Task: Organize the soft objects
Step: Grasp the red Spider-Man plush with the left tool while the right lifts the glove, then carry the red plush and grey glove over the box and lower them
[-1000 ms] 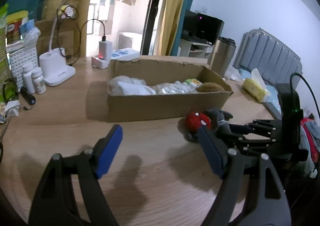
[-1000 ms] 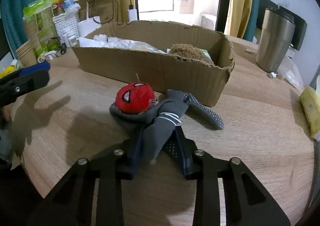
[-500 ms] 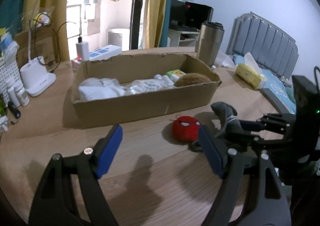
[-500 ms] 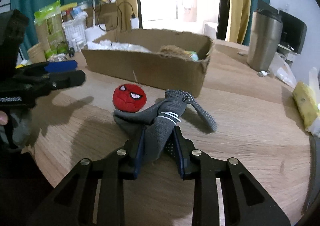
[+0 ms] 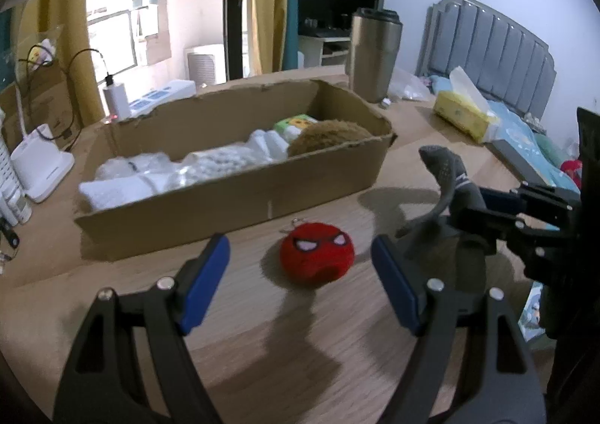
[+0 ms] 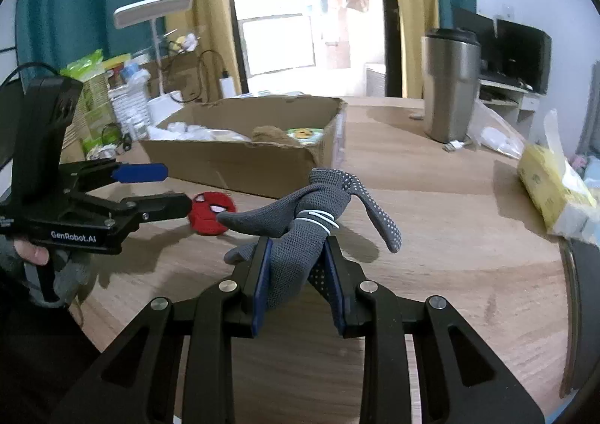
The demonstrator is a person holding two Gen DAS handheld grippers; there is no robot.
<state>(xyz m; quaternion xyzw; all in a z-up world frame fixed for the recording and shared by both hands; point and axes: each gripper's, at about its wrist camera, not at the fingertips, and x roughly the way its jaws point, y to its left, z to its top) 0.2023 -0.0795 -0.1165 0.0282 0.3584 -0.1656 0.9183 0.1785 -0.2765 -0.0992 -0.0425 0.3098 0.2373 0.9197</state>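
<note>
Red plush ball (image 5: 317, 254) lies between the wide left gripper's (image 5: 300, 281) pads.

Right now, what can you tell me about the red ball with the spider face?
The red plush ball looks soft and fuzzy, with white eyes outlined in black and a small metal ring on top. It lies on the wooden table in front of the cardboard box, between the open left gripper's blue pads, which aren't touching it.

black two-finger tool (image 6: 298, 274), blue pads (image 5: 204, 283), silver screws, grey glove (image 6: 56, 274)
</note>
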